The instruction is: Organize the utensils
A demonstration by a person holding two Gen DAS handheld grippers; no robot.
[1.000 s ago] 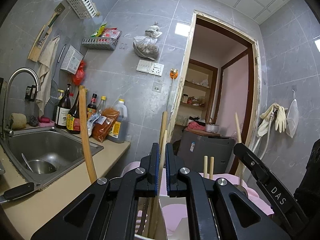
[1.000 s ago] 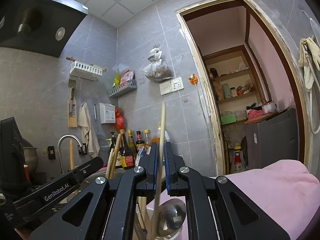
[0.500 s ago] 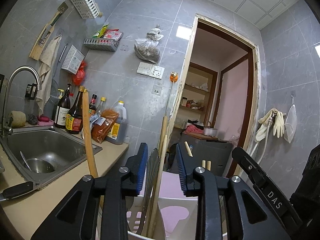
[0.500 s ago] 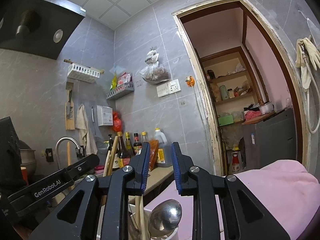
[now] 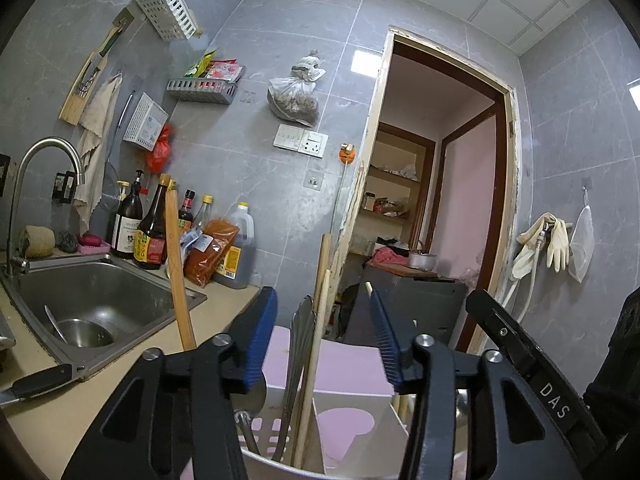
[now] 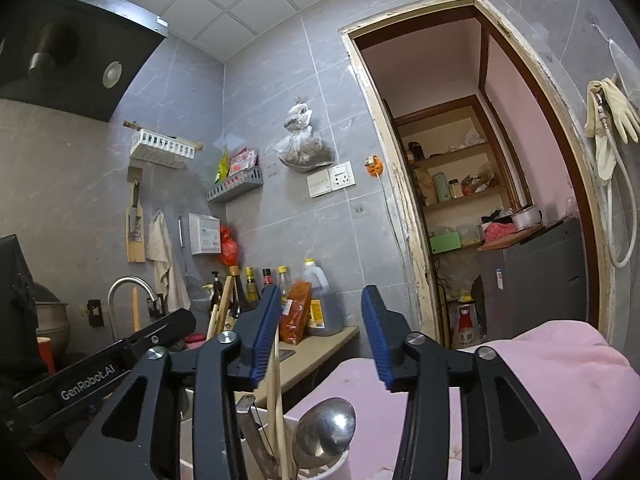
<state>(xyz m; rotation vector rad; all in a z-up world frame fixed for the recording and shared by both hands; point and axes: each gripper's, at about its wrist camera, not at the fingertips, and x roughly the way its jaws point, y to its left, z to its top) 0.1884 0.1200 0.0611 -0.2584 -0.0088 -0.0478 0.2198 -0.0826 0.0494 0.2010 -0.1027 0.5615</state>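
Note:
My left gripper (image 5: 324, 328) is open and empty, just above a white slotted utensil holder (image 5: 276, 440). In the holder stand wooden chopsticks (image 5: 314, 360), a flat metal utensil (image 5: 298, 344) and a wooden spatula handle (image 5: 178, 264). My right gripper (image 6: 320, 336) is open and empty above the same holder (image 6: 188, 460). In the right wrist view a metal spoon (image 6: 326, 424) and wooden chopsticks (image 6: 276, 396) stand upright below the jaws. Each gripper's arm shows at the edge of the other's view.
A steel sink (image 5: 80, 300) with a faucet (image 5: 44, 164) lies to the left, a bowl inside it. Sauce bottles (image 5: 152, 232) and an oil jug (image 5: 238, 256) stand against the wall. A knife handle (image 5: 40, 380) lies on the counter. A pink cloth (image 6: 540, 380) lies to the right.
Both grippers have opened and let go of the chopsticks they held. The chopsticks now stand in the holder, and both grippers have drawn back slightly.

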